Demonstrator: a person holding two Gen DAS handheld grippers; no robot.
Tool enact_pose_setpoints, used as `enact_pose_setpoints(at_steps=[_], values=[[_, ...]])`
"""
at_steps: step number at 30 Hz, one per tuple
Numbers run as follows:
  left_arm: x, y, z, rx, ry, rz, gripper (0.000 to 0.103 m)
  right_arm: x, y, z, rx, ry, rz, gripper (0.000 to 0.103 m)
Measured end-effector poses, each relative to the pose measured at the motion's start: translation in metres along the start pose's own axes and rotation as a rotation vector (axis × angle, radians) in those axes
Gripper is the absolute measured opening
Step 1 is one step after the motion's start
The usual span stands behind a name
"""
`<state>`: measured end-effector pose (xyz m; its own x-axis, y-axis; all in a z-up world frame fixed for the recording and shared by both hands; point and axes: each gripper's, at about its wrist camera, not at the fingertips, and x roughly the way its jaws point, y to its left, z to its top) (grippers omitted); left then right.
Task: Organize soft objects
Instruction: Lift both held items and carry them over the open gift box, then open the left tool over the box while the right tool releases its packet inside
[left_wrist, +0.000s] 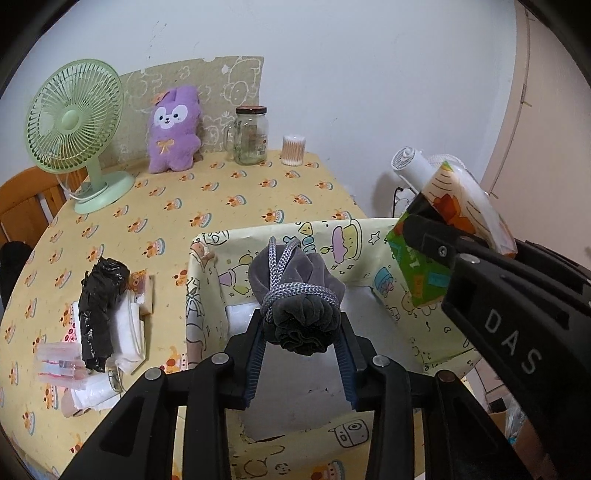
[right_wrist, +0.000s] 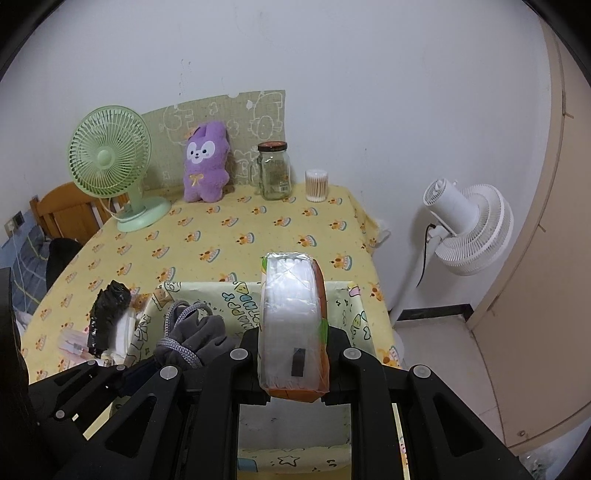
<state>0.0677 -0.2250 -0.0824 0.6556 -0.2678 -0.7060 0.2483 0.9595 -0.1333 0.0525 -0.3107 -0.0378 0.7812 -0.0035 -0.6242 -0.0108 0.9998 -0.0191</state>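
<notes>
My left gripper (left_wrist: 301, 334) is shut on a grey velvet pouch (left_wrist: 295, 291) bound with a grey cord, held over the open cartoon-print box (left_wrist: 207, 266). My right gripper (right_wrist: 293, 354) is shut on a plastic-wrapped tissue pack (right_wrist: 290, 325), held above the same box (right_wrist: 236, 295); that pack (left_wrist: 458, 206) and gripper also show at the right of the left wrist view. The pouch (right_wrist: 199, 336) appears at lower left in the right wrist view. A purple plush bunny (left_wrist: 173, 129) leans against the back wall.
On the yellow tablecloth (left_wrist: 221, 199) stand a green desk fan (left_wrist: 74, 129), a glass jar (left_wrist: 251, 134) and a cotton-swab tub (left_wrist: 293, 149). A pile of a black bag and white packets (left_wrist: 103, 325) lies left of the box. A white floor fan (right_wrist: 469, 229) stands right of the table.
</notes>
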Motion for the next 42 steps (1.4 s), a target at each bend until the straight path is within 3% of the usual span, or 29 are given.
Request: enact_pose_setpoints(at_steps=[2,3,4,5,6,7,11,15,27,42], values=[[0.0,0.001,0.0,-0.005,0.006,0.001,0.043,0.001,0.001,-0.001,-0.005,-0.002,-0.009,0.025],[0.0,0.002,-0.001,-0.004,0.006,0.005,0.048,0.001,0.001,-0.001,-0.006,0.001,-0.015,0.038],[-0.001,0.002,-0.001,-0.003,0.003,0.009,0.051,0.002,0.001,-0.001,-0.006,0.001,-0.022,0.062],[-0.001,0.003,-0.001,-0.002,0.0,0.011,0.058,0.001,0.001,-0.001,-0.008,-0.006,-0.03,0.078],[-0.003,0.002,-0.001,0.001,-0.003,0.011,0.063,-0.002,0.002,-0.002,-0.011,-0.028,-0.034,0.091],[-0.004,0.002,-0.002,0.004,-0.006,0.008,0.065,-0.005,0.002,-0.001,-0.015,-0.049,-0.039,0.095],[-0.007,0.002,-0.002,0.007,-0.013,-0.002,0.082,-0.011,0.007,0.003,-0.048,-0.082,-0.071,0.095],[-0.013,0.001,-0.003,0.019,-0.029,-0.007,0.088,-0.01,0.01,0.004,-0.046,-0.079,-0.067,0.095],[-0.032,0.021,-0.004,-0.021,-0.066,0.004,0.091,-0.027,0.03,0.008,-0.057,-0.113,-0.043,0.095],[-0.06,0.072,-0.01,-0.084,-0.126,0.045,0.092,-0.041,0.087,0.019,-0.123,-0.15,0.02,0.095]])
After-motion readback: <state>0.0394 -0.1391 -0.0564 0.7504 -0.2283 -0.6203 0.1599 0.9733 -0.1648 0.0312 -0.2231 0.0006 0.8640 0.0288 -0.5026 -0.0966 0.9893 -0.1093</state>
